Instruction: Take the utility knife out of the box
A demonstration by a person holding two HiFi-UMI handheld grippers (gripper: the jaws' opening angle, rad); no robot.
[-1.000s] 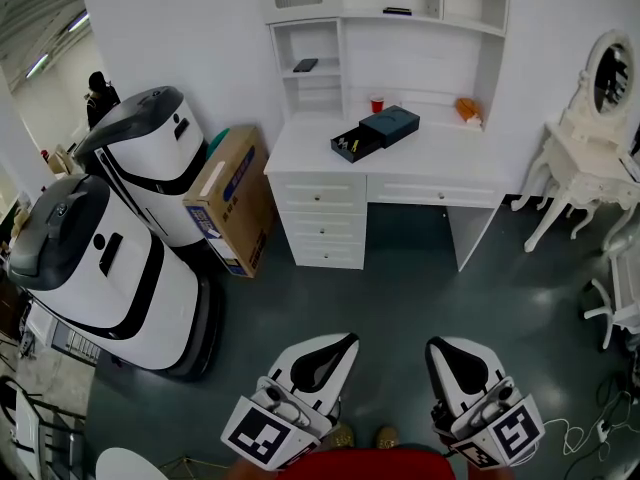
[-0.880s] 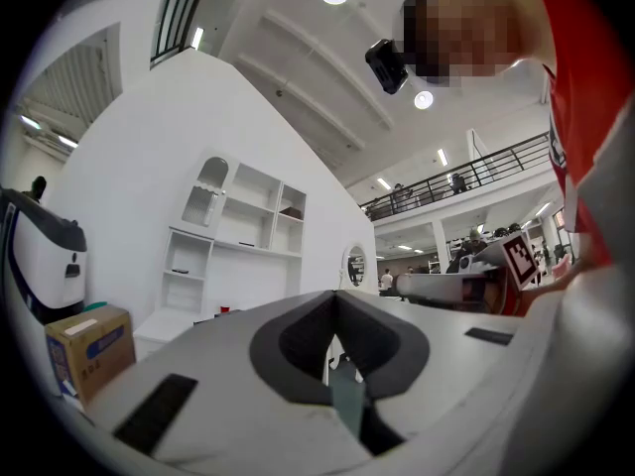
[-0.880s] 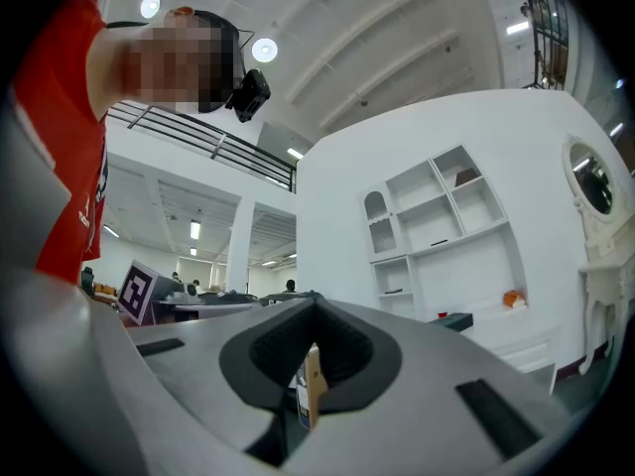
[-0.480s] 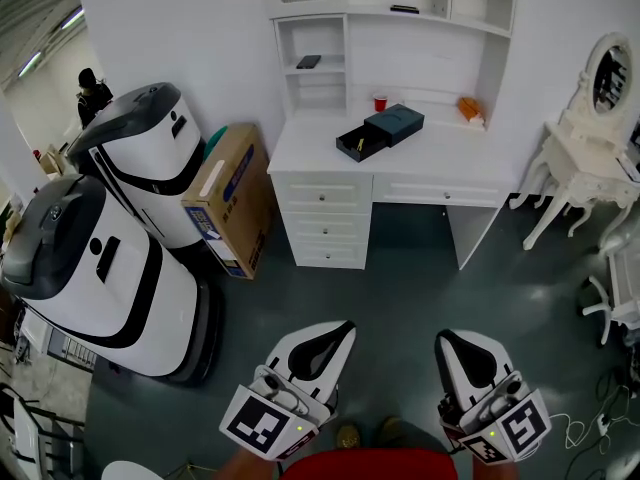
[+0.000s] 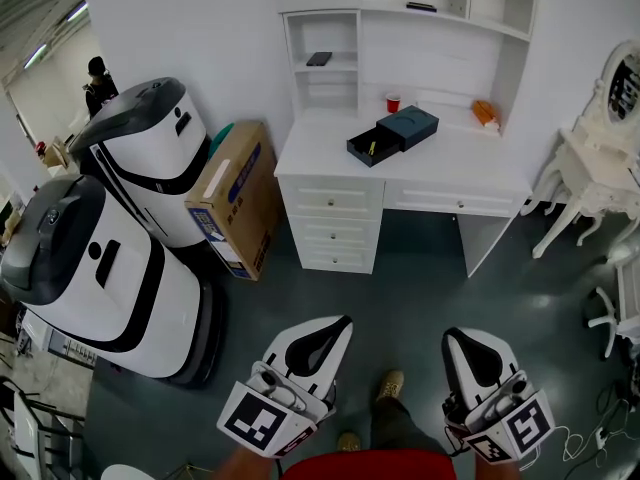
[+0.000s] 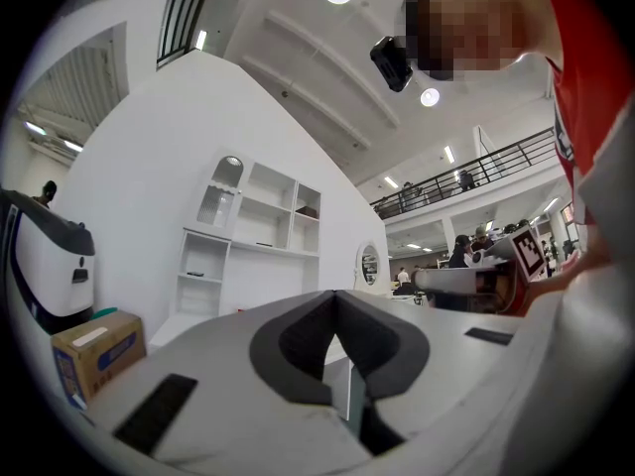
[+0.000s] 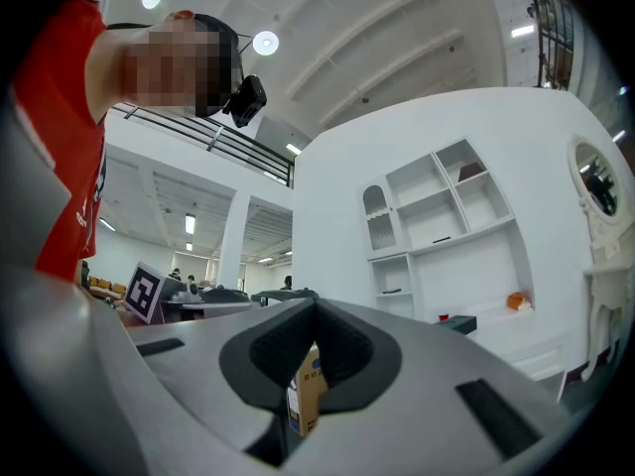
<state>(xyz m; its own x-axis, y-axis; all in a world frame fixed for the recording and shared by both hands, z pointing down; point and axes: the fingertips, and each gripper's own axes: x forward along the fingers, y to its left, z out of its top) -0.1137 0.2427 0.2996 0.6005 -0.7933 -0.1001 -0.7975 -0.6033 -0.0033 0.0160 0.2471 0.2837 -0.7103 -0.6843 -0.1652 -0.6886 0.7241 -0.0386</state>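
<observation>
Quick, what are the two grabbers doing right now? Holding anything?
Left gripper: closed, holding nothing.
Right gripper: closed, holding nothing.

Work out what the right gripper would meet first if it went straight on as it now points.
Probably the cardboard box, which shows just past the shut jaw tips of the right gripper. Only floor seems to lie between, though depth is unclear.

White left tongs (image 5: 346, 321), white right tongs (image 5: 451, 334), square-marker cubes (image 5: 262, 424), red shirt (image 5: 375, 465)
</observation>
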